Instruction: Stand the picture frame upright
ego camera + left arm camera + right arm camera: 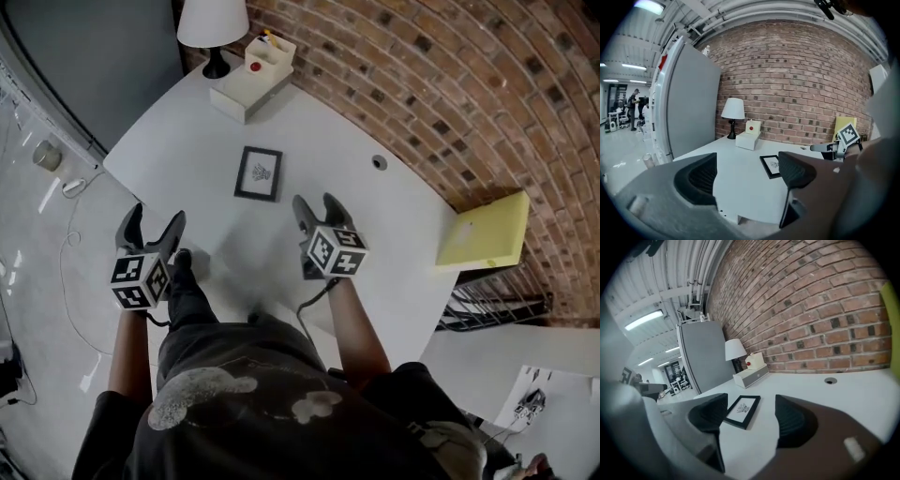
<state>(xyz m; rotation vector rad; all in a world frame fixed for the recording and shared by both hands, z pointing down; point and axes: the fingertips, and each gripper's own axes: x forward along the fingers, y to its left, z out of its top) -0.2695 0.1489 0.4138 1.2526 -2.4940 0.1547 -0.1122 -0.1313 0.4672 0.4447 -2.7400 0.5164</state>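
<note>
A black-framed picture (259, 173) with a small drawing on white lies flat on the white table (375, 244). The same picture frame (770, 165) shows ahead in the left gripper view, and the picture frame (743, 410) lies just beyond the jaws in the right gripper view. My right gripper (315, 209) hovers open over the table, a short way in front and to the right of the frame. My left gripper (150, 231) is open near the table's left edge, farther from the frame. Both hold nothing.
At the table's far end stand a white-shaded lamp (213, 26) and a white box (251, 75) with a red button. A cable hole (379, 162) is in the tabletop. A yellow panel (485, 230) sits by the brick wall at right.
</note>
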